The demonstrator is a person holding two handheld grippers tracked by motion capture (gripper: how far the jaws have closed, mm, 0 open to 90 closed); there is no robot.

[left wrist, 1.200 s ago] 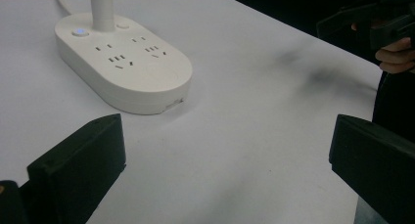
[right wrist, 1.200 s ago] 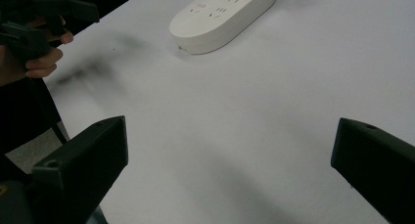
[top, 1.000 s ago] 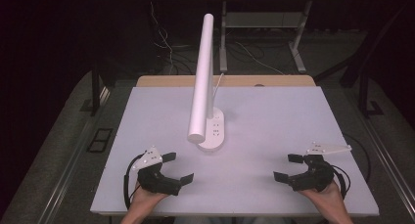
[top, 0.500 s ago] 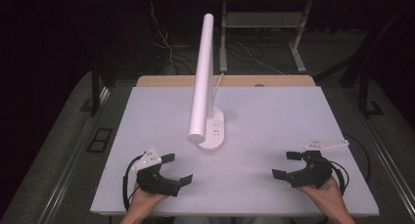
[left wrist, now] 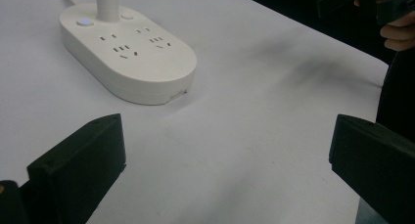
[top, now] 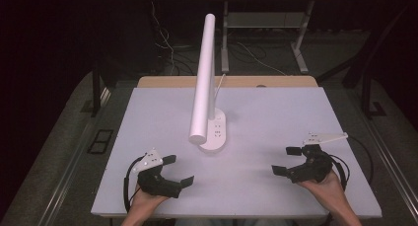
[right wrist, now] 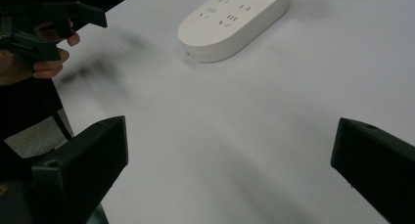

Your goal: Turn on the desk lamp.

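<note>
**Two open grippers, one desk lamp between them**

Two grippers rest low at the near edge of my white table (top: 148, 112), and neither holds anything. Going left to right: my left gripper (top: 170, 170) sits near the front left, its two black jaws spread wide apart with only bare tabletop between them. Ahead of its fingertips and a little toward the middle stands the desk lamp (top: 204, 78), a white tube leaning up from an oval base (left wrist: 128, 57). That base carries rows of socket slots and a small lit button (left wrist: 84, 22) beside the stem. My right gripper (top: 287, 160) sits near the front right, jaws equally wide, and the base lies ahead of its fingertips and off toward the other hand.

The lamp is well apart from both sets of fingers, so I judge the step in hand to be the approach. To do it well, I would keep one gripper free to steady the base while the other closes on the tube, since the tall leaning tube looks easy to tip. I would keep the jaws wide until they straddle the part.
</note>
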